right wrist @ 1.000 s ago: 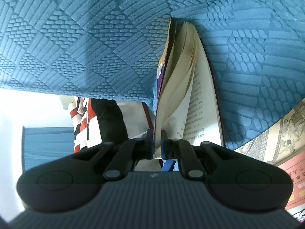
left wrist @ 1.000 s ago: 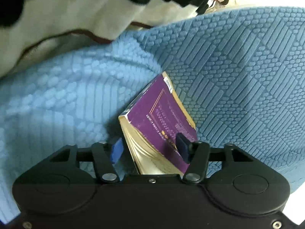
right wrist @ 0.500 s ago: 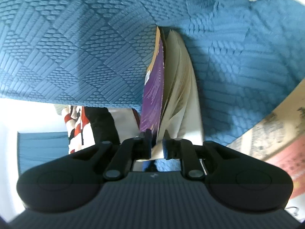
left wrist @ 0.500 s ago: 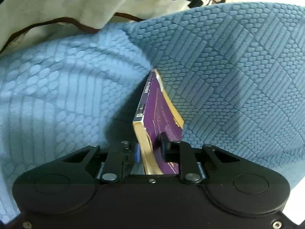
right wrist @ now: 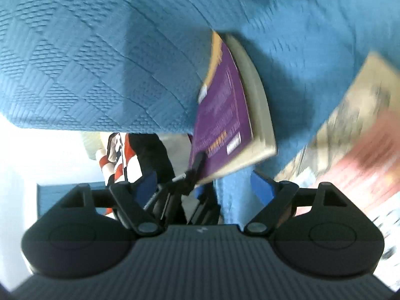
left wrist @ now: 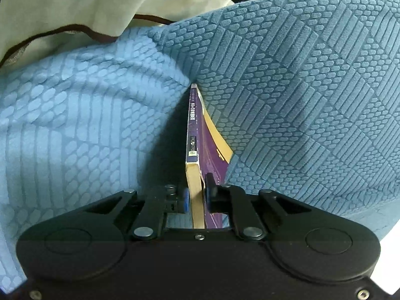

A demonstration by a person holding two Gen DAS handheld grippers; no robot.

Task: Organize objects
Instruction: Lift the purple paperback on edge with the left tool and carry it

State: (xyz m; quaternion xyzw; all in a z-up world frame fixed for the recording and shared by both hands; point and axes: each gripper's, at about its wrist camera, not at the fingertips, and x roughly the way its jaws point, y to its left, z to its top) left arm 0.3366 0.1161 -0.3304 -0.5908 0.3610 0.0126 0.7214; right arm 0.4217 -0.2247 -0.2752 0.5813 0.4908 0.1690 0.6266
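Left gripper [left wrist: 197, 192]: jaws have just been closing and now pinch the near corner of the purple book [left wrist: 200, 147], pages and cover both between the pads. Book stands on edge straight ahead of this gripper, its far end pressed into a fold of the blue textured blanket [left wrist: 300, 100].

Right gripper [right wrist: 205, 187]: jaws have just been opening and now stand wide, nothing between them. In its view, which is blurred, the book [right wrist: 225, 115] sits just ahead and slightly above, and the left gripper's finger [right wrist: 197, 162] bears on the cover's near corner.

Risks, as judged:
- The book hangs from a single corner pinch. Its weight sits well ahead of the pads, so it may pivot or slip out once lifted off the blanket.
- The pads hold only the corner, so the loose pages may fan open or the cover may crease.
- Dragging the far end could snag the blanket fold.

Containers: none visible in either view. A printed beige and red sheet [right wrist: 362, 115] lies to the right of the right gripper; details unreadable in blur.
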